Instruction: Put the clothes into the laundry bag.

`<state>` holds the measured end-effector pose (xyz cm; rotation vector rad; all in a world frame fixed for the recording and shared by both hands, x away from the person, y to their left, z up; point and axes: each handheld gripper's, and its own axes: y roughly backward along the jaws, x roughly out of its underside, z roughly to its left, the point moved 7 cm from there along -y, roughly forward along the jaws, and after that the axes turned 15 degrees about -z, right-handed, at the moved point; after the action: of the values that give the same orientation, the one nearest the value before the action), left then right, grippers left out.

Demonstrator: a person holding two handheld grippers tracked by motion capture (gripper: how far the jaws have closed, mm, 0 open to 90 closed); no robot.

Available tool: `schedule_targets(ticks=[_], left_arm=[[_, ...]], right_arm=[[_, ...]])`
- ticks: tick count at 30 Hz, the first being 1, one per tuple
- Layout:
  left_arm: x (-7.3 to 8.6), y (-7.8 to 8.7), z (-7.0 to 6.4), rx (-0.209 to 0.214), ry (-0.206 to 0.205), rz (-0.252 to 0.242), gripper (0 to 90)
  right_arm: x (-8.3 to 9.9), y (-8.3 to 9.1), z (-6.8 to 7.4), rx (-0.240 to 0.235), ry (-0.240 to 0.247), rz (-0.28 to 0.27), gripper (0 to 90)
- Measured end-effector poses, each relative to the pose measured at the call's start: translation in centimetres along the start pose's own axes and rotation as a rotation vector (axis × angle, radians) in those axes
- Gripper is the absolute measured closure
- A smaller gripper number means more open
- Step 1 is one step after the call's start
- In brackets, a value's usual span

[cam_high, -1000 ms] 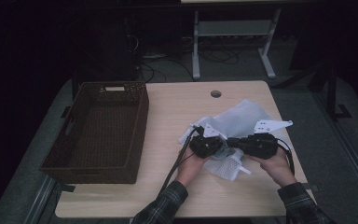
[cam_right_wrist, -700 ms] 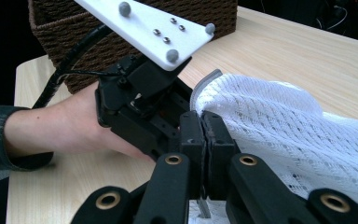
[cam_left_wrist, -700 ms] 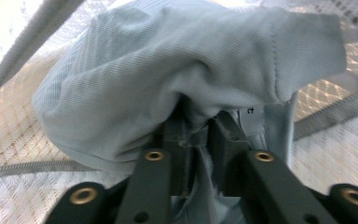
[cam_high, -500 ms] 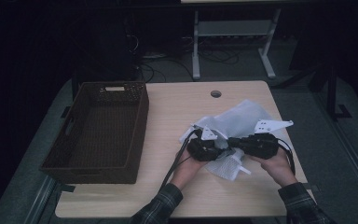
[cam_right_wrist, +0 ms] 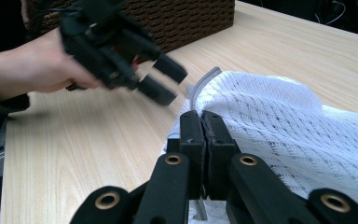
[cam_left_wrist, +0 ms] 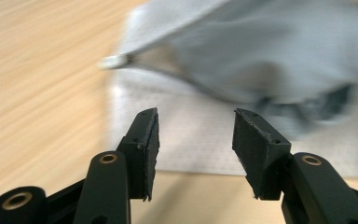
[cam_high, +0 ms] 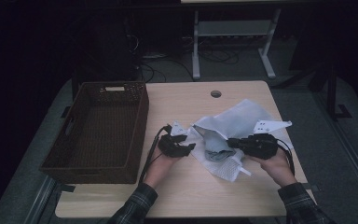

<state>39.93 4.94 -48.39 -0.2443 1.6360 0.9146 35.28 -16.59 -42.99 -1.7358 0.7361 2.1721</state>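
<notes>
A crumpled pale cloth lies on the right half of the table, with a white mesh bag under its near edge and a darker grey fold between them. My right gripper points left and is shut on the mesh bag's edge; in the right gripper view its jaws are pressed together with mesh between them. To the left of the cloth, my left gripper is open and holds nothing. Its jaws hover over the mesh, with the blurred grey cloth beyond.
A dark woven basket, with nothing in it, stands on the table's left part. The wooden table has a cable hole near its far edge. Desk legs and cables lie on the floor beyond.
My left gripper has drawn away to the left from the right gripper and the cloth, and its jaws now stand apart. The right gripper has hardly moved.
</notes>
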Motion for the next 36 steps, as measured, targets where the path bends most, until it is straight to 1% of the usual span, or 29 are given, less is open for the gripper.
schedule_targets(ticks=[1, 4, 7, 9, 11, 13, 15, 16, 17, 18, 19, 22, 24, 25, 29, 36], left_arm=[[0.0, -0.3, 0.6, -0.015, 0.010, -0.003, 51.0], [0.2, -1.6, 2.1, -0.042, 0.033, 0.018, 50.3], [0.4, -2.9, 3.0, -0.043, 0.048, 0.047, 48.4], [0.6, -3.6, 3.4, -0.035, 0.053, 0.073, 47.8], [0.8, -4.0, 3.6, -0.031, 0.059, 0.083, 48.0], [1.0, -4.2, 3.6, -0.019, 0.067, 0.096, 53.2], [1.1, -4.1, 3.4, -0.001, 0.070, 0.111, 64.3], [1.2, -4.1, 3.4, 0.006, 0.069, 0.124, 72.1], [1.3, -4.0, 3.3, 0.018, 0.075, 0.137, 78.5], [1.4, -3.9, 3.3, 0.021, 0.077, 0.144, 86.6], [1.4, -3.8, 3.3, 0.024, 0.079, 0.148, 88.4], [1.5, -3.4, 3.0, 0.017, 0.074, 0.153, 89.1], [1.5, -2.9, 2.9, 0.015, 0.074, 0.143, 89.1], [1.5, -2.4, 2.8, 0.013, 0.074, 0.142, 89.1], [2.1, -0.8, 2.2, 0.009, 0.101, 0.133, 89.0], [3.1, 2.2, 0.5, 0.010, 0.096, 0.141, 89.0]], right_arm=[[0.0, 0.0, 0.0, -0.001, 0.000, 0.000, 87.9], [0.0, -0.1, 0.0, -0.004, -0.001, 0.003, 87.9], [0.1, -0.1, 0.0, -0.008, -0.001, 0.004, 87.9], [0.1, -0.1, 0.0, -0.008, -0.004, 0.003, 87.9], [0.1, 0.0, 0.0, -0.008, -0.004, 0.001, 87.9], [0.1, 0.0, 0.0, -0.006, -0.004, 0.000, 87.9], [0.1, 0.0, 0.0, -0.006, -0.004, 0.000, 87.9], [0.1, 0.0, 0.0, -0.005, -0.004, 0.000, 87.9], [0.1, 0.0, 0.0, -0.005, -0.003, 0.000, 87.9], [0.1, 0.0, 0.0, -0.005, 0.000, 0.002, 87.9], [0.1, 0.0, 0.0, -0.005, 0.000, 0.003, 87.9], [0.2, 0.0, 0.0, -0.003, -0.001, 0.003, 87.9], [0.2, 0.0, 0.0, -0.003, -0.002, 0.006, 87.9], [0.3, 0.0, 0.0, -0.002, -0.002, 0.006, 87.8], [0.4, 0.1, 0.1, -0.003, -0.002, 0.011, 87.9], [0.7, 0.7, 0.5, 0.001, -0.002, 0.018, 87.8]])
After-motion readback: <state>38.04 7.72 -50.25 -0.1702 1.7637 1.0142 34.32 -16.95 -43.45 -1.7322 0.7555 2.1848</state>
